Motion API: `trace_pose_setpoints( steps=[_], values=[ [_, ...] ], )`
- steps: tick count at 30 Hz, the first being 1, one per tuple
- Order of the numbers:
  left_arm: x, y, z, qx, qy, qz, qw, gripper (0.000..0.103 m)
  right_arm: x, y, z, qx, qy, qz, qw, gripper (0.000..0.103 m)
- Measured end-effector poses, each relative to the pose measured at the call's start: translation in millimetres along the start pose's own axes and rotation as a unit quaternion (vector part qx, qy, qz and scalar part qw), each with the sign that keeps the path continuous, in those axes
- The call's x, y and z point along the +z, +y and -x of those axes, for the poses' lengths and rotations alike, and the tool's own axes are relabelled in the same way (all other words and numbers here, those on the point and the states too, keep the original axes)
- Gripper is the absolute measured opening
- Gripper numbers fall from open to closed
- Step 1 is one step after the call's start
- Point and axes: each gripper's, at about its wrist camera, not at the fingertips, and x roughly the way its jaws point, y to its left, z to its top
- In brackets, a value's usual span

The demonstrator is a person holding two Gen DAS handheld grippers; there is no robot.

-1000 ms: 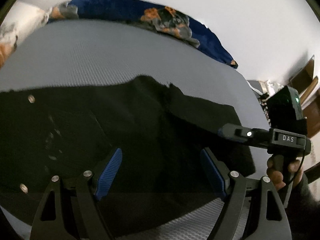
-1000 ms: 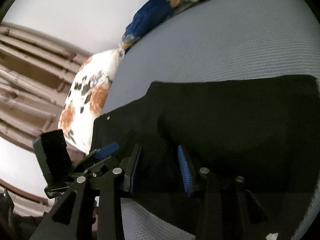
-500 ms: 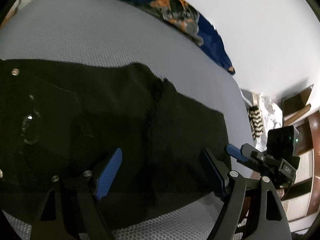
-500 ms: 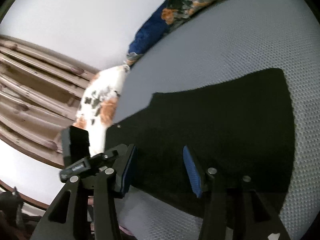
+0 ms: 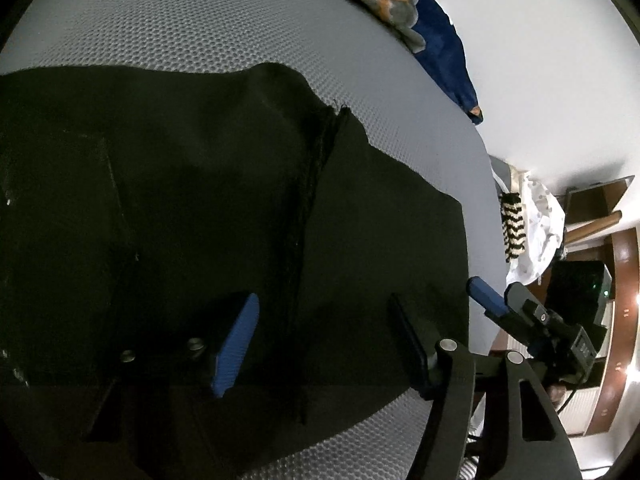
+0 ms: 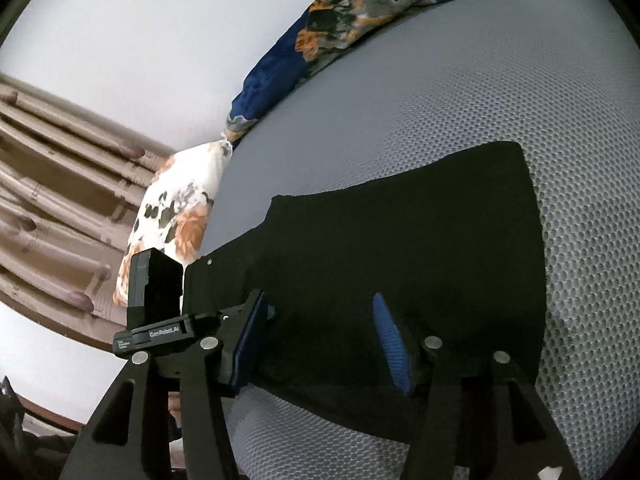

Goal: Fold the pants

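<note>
I am working two handheld grippers over a bed, and the landmark throughout is the black pants (image 5: 224, 216), spread flat on the bed's grey honeycomb-textured mattress (image 5: 192, 20). They are already doubled into a broad dark slab.

From the left wrist view, my left gripper (image 5: 324, 340) hangs over the near part of the pants, beside a raised seam (image 5: 308, 208) that runs away from me across the cloth. Its jaws are closing, with pants fabric lying beneath and between them, but I cannot see the blue pads pressing on the cloth yet.

From the right wrist view, my right gripper (image 6: 320, 344) sits over the near edge of the pants. Its jaws are opening and hold nothing; the fabric lies flat under them.

Beyond the pants, at the far side of the mattress, lies a blue blanket (image 6: 280, 76) with orange flowers, and to the left of the pants a white floral pillow (image 6: 176, 216).

I judge the step in hand is taking a fresh hold for the next fold. To do it well, I should catch every layer at the near edge with both grippers, keep them level with each other, and carry the edge straight over so the seam stays aligned and no crease bunches.
</note>
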Motion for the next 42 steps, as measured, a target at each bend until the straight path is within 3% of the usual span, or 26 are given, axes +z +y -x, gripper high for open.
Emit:
trace_pose_setpoints(
  steps=[3,10,18,20,22,24,37,42],
  values=[
    [2.3,-1.1,-6.3,-0.01,0.008,-0.002,0.9999,0.057,0.5,-3.5,2.1,0.002,-0.003,-0.005,1.0,0.053],
    [1.2,3.8,-15.8,-0.054,0.041,0.036,0.997,0.056,1.1,-11.7,4.0,-0.003,-0.007,-0.023,1.0,0.053],
    [-10.1,-2.8,-20.3,-0.068,0.057,0.028,0.9957,0.055,2.2,-13.0,5.5,-0.005,-0.011,-0.026,1.0,0.054],
    [-11.0,-4.3,-22.5,-0.07,0.052,0.027,0.9958,0.047,2.3,-13.5,5.4,-0.005,-0.011,-0.027,1.0,0.054],
    [-13.3,-7.1,-30.7,-0.075,0.059,0.02,0.9953,0.023,2.9,-14.9,5.7,-0.008,-0.011,-0.028,1.0,0.054],
    [-17.2,-5.3,-37.6,-0.074,0.062,0.026,0.995,0.016,2.8,-15.2,5.8,-0.013,-0.012,-0.029,0.999,0.054],
    [-31.9,2.3,-8.3,-0.039,0.046,0.002,0.9982,0.011,3.9,-27.0,10.0,-0.033,-0.021,-0.055,0.998,0.054],
    [-30.3,8.6,-13.7,-0.037,0.054,0.008,0.9978,0.016,1.0,-31.4,-1.9,-0.085,-0.001,-0.05,0.995,0.054]
  ],
)
